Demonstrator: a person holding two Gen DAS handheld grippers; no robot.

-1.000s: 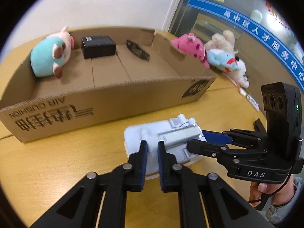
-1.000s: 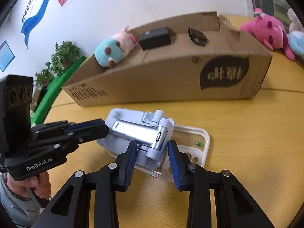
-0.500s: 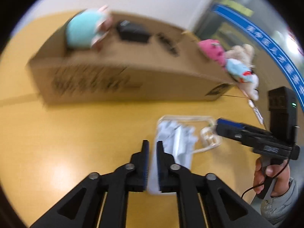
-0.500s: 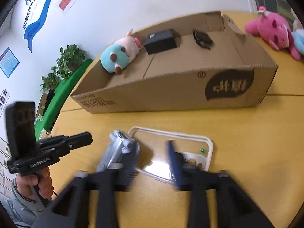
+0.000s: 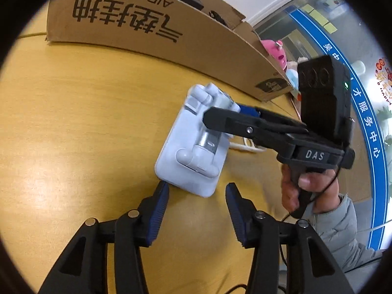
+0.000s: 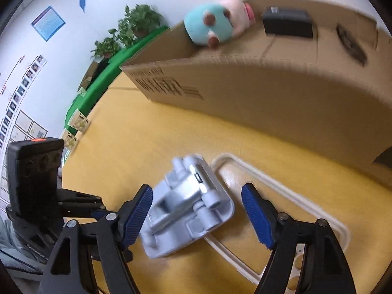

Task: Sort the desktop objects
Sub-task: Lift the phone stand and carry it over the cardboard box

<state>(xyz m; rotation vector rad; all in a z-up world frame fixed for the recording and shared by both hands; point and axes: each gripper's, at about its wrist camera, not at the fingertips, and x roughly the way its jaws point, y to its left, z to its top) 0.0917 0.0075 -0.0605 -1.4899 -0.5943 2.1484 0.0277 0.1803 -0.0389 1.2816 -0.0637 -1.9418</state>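
- The grey folding phone stand [image 5: 193, 144] lies flat on the yellow wooden surface [image 5: 80, 127] at frame centre, partly over a white phone case [image 6: 281, 196].
- It looks like rigid, smooth, light plastic with a metal hinge bar; gripping across its flat side edges seems best.
- The left hand-held gripper [image 5: 197, 212] and right hand-held gripper [image 6: 196, 216] are both opening; their ribbed blue pads hold nothing.

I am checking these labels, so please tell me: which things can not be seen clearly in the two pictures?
- Clear phone case, left wrist view: mostly hidden behind the right gripper and the grey phone stand.
- Plush toys beyond the cardboard box, same view: only partly seen.
- Small dark item in the box, right wrist view: blurred, unidentifiable.
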